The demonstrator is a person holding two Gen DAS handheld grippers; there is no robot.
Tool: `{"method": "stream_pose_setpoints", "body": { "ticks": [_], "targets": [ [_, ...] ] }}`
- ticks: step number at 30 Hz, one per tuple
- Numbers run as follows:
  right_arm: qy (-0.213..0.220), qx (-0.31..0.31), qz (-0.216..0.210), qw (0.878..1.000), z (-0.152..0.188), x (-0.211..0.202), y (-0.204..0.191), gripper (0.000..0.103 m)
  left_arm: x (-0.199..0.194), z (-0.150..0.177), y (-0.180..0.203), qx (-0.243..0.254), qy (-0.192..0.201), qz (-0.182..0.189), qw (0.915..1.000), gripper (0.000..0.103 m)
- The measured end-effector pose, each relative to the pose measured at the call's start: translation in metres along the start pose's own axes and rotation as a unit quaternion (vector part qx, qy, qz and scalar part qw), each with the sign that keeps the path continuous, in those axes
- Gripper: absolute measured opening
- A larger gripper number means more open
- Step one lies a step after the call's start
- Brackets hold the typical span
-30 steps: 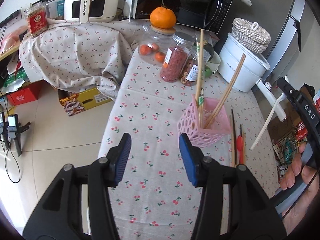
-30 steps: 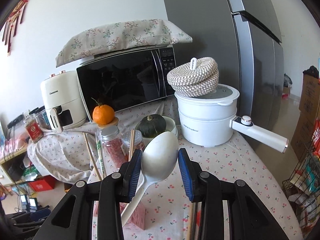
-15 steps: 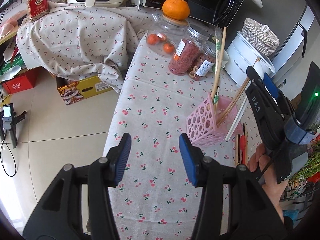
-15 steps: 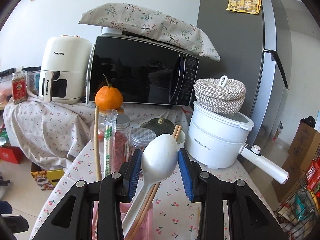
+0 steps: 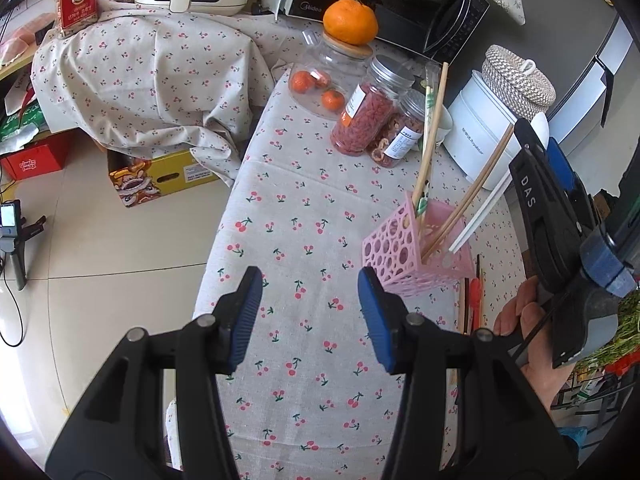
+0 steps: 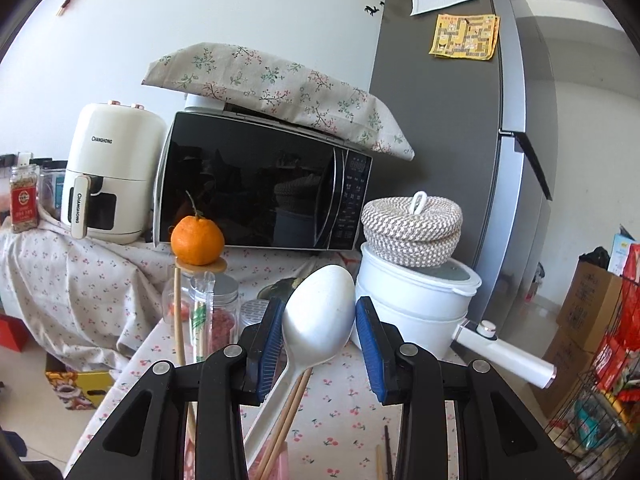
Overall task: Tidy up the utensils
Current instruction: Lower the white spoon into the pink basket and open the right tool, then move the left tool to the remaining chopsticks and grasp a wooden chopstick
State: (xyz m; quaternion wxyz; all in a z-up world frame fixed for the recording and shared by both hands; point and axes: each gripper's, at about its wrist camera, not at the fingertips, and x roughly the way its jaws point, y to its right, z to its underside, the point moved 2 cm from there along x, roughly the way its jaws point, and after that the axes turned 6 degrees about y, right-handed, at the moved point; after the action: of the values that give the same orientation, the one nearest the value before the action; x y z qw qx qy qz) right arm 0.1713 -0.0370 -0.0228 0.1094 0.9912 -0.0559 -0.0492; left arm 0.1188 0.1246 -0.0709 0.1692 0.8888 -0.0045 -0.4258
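Note:
A pink perforated holder [image 5: 404, 248] stands on the cherry-print tablecloth [image 5: 304, 216] with wooden chopsticks [image 5: 430, 140] leaning in it. My right gripper [image 6: 320, 316] is shut on the bowl of a white spoon [image 6: 320, 308]. The spoon's handle [image 5: 480, 212] slants down into the holder beside a chopstick pair [image 5: 468, 196]. In the left wrist view the right gripper [image 5: 538, 136] comes in from the right, above the holder. My left gripper [image 5: 310, 300] hovers open over bare cloth, left of and nearer than the holder, with nothing between its pads.
Dark chopsticks and a red utensil [image 5: 474, 296] lie on the cloth right of the holder. Behind stand jars [image 5: 368, 116], an orange [image 5: 350, 22], a microwave [image 6: 256, 184], a white pot [image 6: 416, 304] with a long handle, and an air fryer [image 6: 108, 176]. The table's left edge drops to floor.
My right gripper carried the spoon leftward over the holder and rolled; the spoon's handle now sits inside the holder. The left gripper stayed open and tilted slightly.

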Motion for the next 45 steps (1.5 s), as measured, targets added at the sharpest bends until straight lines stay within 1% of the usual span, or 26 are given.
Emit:
{"method": "stream_pose_setpoints", "body": {
  "ticks": [3, 6, 9, 15, 19, 21, 23, 24, 29, 32, 37, 40, 45],
  "targets": [
    [0.003, -0.011, 0.007, 1.0, 0.008, 0.004, -0.006, 0.038, 0.0, -0.001, 0.0, 0.001, -0.001, 0.002, 1.0, 0.051],
    [-0.027, 0.005, -0.019, 0.999, 0.018, 0.012, -0.009, 0.038, -0.002, -0.002, -0.002, -0.006, 0.001, 0.003, 1.0, 0.051],
    [-0.04, 0.028, -0.04, 0.998, 0.023, 0.009, -0.006, 0.044, -0.004, -0.003, -0.003, -0.01, 0.004, 0.004, 0.9999, 0.051],
    [-0.064, 0.054, -0.075, 0.994, 0.011, 0.0, 0.008, 0.045, -0.005, -0.001, 0.003, 0.0, 0.005, 0.006, 1.0, 0.051],
    [-0.093, 0.065, -0.108, 0.988, 0.002, -0.008, 0.026, 0.05, -0.007, 0.001, 0.009, 0.013, 0.007, 0.011, 0.9998, 0.052],
    [-0.112, 0.069, -0.12, 0.984, -0.001, -0.012, 0.038, 0.054, -0.008, 0.003, 0.012, 0.021, 0.009, 0.014, 0.9996, 0.055],
    [-0.132, 0.067, -0.128, 0.981, -0.001, -0.017, 0.05, 0.058, -0.009, 0.005, 0.017, 0.029, 0.01, 0.021, 0.9993, 0.063],
    [-0.14, 0.065, -0.131, 0.979, 0.0, -0.019, 0.056, 0.059, -0.01, 0.006, 0.02, 0.033, 0.01, 0.023, 0.9991, 0.064],
    [-0.18, 0.066, -0.131, 0.973, 0.008, -0.03, 0.092, 0.067, -0.007, 0.016, 0.033, 0.056, -0.001, 0.021, 0.9982, 0.077],
    [-0.207, 0.079, -0.124, 0.967, 0.018, -0.033, 0.115, 0.068, -0.004, 0.024, 0.04, 0.066, -0.012, 0.018, 0.9976, 0.082],
    [-0.249, 0.105, -0.117, 0.956, 0.044, -0.035, 0.149, 0.074, 0.007, 0.039, 0.053, 0.091, -0.039, 0.007, 0.995, 0.083],
    [-0.287, 0.116, -0.115, 0.944, 0.064, -0.032, 0.164, 0.074, 0.012, 0.049, 0.063, 0.103, -0.056, 0.005, 0.9931, 0.083],
    [-0.354, 0.111, -0.111, 0.922, 0.095, -0.027, 0.179, 0.074, 0.019, 0.066, 0.088, 0.127, -0.078, 0.01, 0.9887, 0.083]
  ]
}}
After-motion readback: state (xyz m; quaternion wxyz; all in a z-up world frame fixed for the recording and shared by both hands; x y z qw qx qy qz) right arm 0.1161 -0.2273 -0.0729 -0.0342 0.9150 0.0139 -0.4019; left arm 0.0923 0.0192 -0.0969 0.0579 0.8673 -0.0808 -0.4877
